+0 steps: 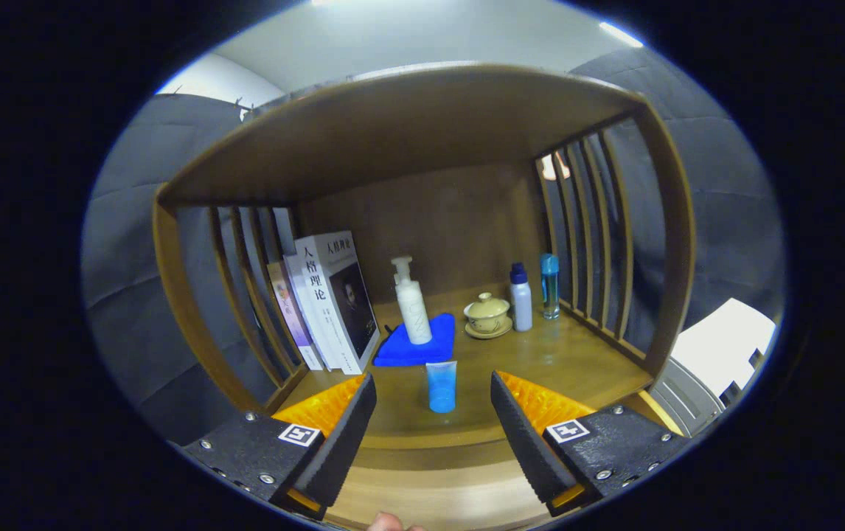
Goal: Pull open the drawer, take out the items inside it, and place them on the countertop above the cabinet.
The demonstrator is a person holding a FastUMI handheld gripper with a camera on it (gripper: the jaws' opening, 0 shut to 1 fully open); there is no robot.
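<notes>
- The gripper (433,394) pointed level and straight into the wooden shelf unit, over the front edge of the countertop (540,361); its fingers stood wide apart and held nothing.
- A small blue tube (442,386) stood upright on the countertop, between the fingertips in view but apart from both; whether it was level with them or just ahead, I could not tell.
- Beyond the tube lay a folded blue cloth (422,348); a white pump bottle (411,302) stood upright on it.
- Left of the cloth, several books (330,302) leaned against the slatted side.
- Right of the cloth stood a lidded cup on a saucer (487,316); beside it a white bottle with a blue cap (520,299), then a slim teal bottle (550,286) near the right slats.
- A fingertip (391,523) showed below the gripper, under the fingers.
</notes>
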